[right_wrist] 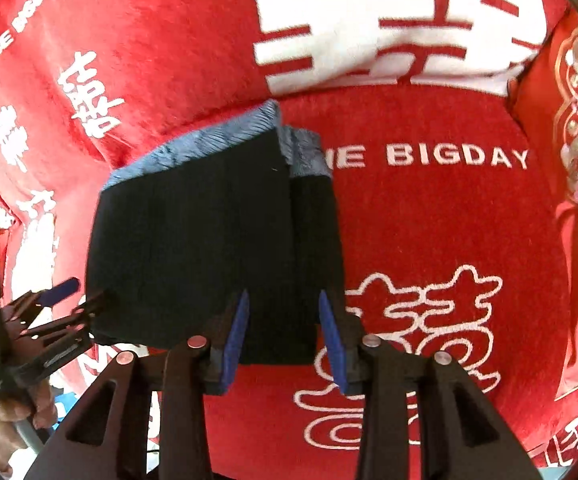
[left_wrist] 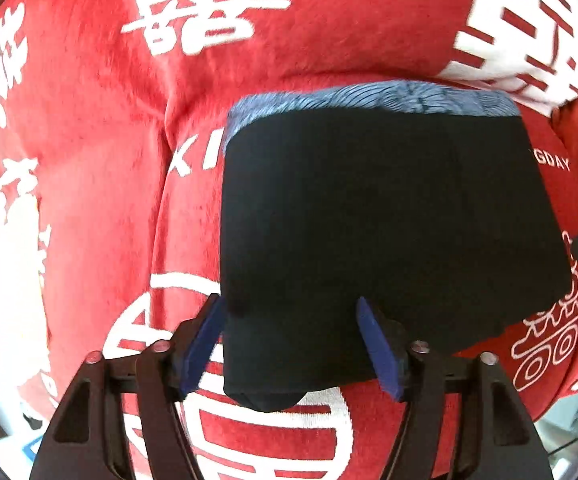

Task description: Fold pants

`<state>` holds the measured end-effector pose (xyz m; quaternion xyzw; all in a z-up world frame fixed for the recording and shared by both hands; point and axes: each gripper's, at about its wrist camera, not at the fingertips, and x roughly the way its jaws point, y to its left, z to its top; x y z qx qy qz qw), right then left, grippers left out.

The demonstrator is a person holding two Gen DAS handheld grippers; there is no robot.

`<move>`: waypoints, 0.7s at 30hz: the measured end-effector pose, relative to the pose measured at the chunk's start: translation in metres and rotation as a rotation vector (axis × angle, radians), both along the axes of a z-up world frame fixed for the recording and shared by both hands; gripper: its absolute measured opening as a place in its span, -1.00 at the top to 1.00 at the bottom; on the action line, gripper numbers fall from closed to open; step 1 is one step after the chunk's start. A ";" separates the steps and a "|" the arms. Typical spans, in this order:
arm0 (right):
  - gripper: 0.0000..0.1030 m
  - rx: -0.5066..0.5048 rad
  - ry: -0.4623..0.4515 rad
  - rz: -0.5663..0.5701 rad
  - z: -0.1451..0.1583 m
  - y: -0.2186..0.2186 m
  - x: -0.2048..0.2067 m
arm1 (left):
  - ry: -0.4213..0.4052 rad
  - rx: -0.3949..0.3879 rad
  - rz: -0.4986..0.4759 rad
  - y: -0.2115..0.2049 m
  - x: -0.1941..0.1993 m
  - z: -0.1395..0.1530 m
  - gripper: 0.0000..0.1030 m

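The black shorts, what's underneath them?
The black shorts lie on a red blanket with white lettering. "THE BIGDAY" peeks out beside them, its first letters covered. Whatever else lies under the shorts is hidden.

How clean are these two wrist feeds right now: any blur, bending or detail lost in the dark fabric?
Left wrist: strong fisheye bending, corners vignetted black, the pants nearly featureless black. Right wrist: red blanket lettering readable though curved, white print at top slightly smeared, pants fold edge visible.
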<state>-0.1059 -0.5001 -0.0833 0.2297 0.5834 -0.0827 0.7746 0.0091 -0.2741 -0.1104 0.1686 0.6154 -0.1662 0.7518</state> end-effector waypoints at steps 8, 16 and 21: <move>0.21 -0.033 0.077 0.094 -0.020 0.034 0.009 | 0.026 -0.031 0.024 0.010 0.004 -0.008 -0.68; 0.06 -0.051 0.102 0.105 -0.027 0.035 0.015 | 0.044 -0.044 0.032 0.012 0.011 -0.010 -0.68; -0.12 -0.065 0.109 0.106 -0.030 0.034 0.015 | 0.051 -0.050 0.039 0.013 0.015 -0.009 -0.68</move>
